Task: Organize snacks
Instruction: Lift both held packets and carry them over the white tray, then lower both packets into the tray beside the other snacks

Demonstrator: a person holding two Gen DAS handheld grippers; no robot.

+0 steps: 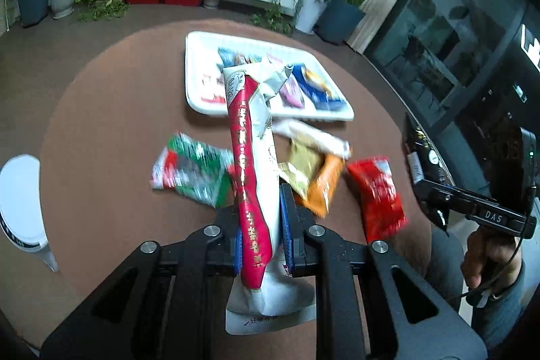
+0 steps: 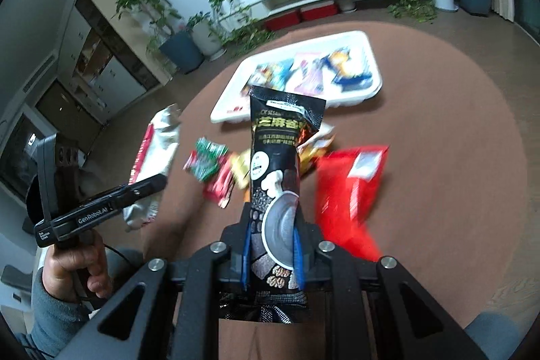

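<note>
- Two packets are up off the round brown table (image 1: 101, 123) at once, one per gripper; both views are smeared on the loose snacks below, so fine detail there is unreliable.
- Left gripper (image 1: 260, 218): pinching the red-and-white packet (image 1: 251, 137) low on its length. Most of the packet stands free above the fingers (image 1: 287, 225) and its crumpled top leans toward the white tray (image 1: 195, 70). Risk: a long, soft packet held near one end can swing or fold over and slide out of the pinch.
- White tray, far side of table: already holds several packets, among them a blue packet (image 1: 320, 86). Risk: setting a long packet down across these would leave it lying over the rim or knock them askew.
- Loose pile between grippers and tray: green-and-red packet (image 1: 192, 171), orange packet (image 1: 320, 184), red packet (image 1: 378, 194). Risk: a low carry would drag a dangling tail through them.
- Right gripper (image 2: 271, 245): pressed onto the black sesame-paste packet (image 2: 280, 157), again gripped low, top end free and pointing toward the tray. Same slipping hazard; glossy film looks slick.
- Both grippers are close side by side, each visible in the other's view. Risk: heading for the tray together, they could bump or tangle packets.
</note>
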